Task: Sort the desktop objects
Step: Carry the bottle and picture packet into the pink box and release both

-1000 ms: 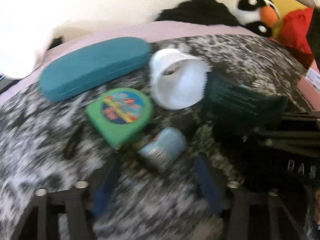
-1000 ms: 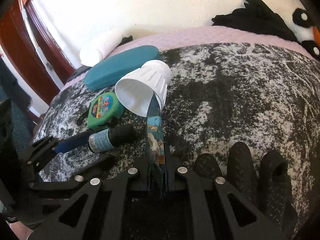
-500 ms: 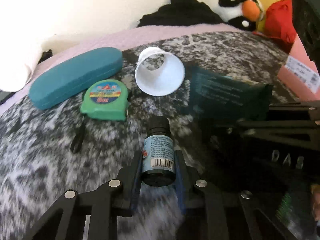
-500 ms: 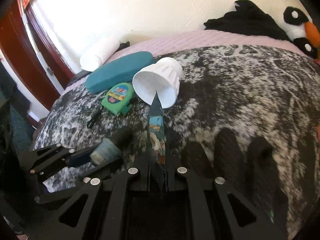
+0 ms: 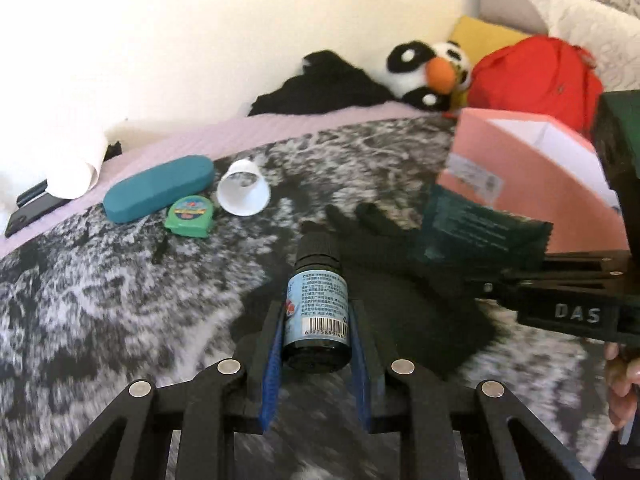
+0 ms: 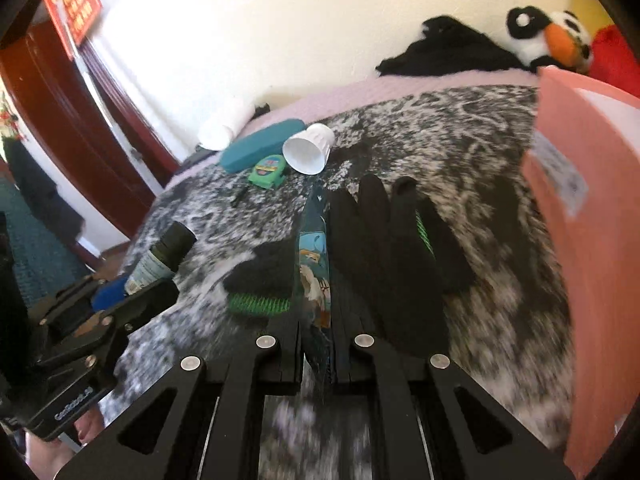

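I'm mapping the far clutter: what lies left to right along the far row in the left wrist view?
White roll → teal case → green tape measure → white cup → pink box.

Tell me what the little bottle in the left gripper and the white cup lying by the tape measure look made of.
The bottle: probably dark glass or hard plastic, glossy at its base, with a pale blue printed paper label and a matte black ribbed cap. The white cup: likely thin paper or plastic, matte, with faintly ribbed walls in the right wrist view.
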`<act>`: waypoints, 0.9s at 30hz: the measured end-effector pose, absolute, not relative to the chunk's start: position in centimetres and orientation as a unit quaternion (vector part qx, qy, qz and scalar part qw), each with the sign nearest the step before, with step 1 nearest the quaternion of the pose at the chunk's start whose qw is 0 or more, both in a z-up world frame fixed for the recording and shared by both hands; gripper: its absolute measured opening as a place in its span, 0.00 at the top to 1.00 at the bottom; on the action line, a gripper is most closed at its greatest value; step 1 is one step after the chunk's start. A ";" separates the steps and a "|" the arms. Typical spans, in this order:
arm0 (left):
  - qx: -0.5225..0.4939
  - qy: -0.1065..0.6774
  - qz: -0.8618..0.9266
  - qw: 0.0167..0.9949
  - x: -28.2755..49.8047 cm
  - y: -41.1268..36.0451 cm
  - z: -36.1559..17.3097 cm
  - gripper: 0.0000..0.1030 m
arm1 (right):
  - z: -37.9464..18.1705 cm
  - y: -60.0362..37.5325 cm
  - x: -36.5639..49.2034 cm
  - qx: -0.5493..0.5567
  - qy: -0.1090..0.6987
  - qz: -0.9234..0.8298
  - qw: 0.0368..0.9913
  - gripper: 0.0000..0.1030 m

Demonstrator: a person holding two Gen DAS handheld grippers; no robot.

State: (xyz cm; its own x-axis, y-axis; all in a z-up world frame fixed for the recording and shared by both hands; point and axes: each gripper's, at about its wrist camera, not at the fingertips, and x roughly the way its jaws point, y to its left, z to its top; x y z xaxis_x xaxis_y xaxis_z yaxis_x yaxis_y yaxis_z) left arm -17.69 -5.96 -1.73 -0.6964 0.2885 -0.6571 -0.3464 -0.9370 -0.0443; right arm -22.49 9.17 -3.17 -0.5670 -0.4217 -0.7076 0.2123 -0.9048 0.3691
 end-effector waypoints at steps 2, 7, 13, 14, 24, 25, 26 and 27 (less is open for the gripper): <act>-0.344 0.042 0.921 0.180 -16.3 -4.6 -1.1 0.77 | -1.9 10.0 -20.2 0.414 -0.122 -0.883 0.183 0.92; -0.330 0.043 0.922 0.199 -12.9 -1.1 0.4 0.77 | 1.3 12.2 -14.9 0.373 -0.104 -0.904 0.179 0.92; -0.307 0.061 0.920 0.235 -10.2 4.4 2.8 0.77 | 4.6 16.7 -10.4 0.331 -0.095 -0.926 0.155 0.92; -0.303 0.064 0.919 0.242 -10.0 5.4 3.3 0.77 | 5.2 17.8 -9.8 0.323 -0.097 -0.930 0.145 0.92; -0.255 0.090 0.910 0.314 -9.5 16.1 8.3 0.77 | 9.7 28.4 -5.3 0.251 -0.151 -0.954 0.060 0.92; -0.252 0.090 0.909 0.320 -9.6 17.0 8.8 0.77 | 10.0 29.4 -5.2 0.246 -0.154 -0.955 0.054 0.92; -0.249 0.091 0.907 0.327 -9.7 18.1 9.2 0.77 | 10.4 30.4 -5.0 0.239 -0.155 -0.958 0.041 0.92; -0.244 0.092 0.906 0.333 -10.1 19.2 9.7 0.77 | 10.8 31.3 -4.8 0.232 -0.155 -0.960 0.029 0.92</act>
State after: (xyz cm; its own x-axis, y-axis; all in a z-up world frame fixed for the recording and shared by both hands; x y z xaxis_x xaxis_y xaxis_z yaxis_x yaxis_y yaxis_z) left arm -10.12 19.23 9.70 -0.6599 0.5577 -0.5035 -0.6477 -0.7619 0.0049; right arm -4.79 31.32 10.76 -0.8911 -0.1269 -0.4357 -0.0170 -0.9501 0.3116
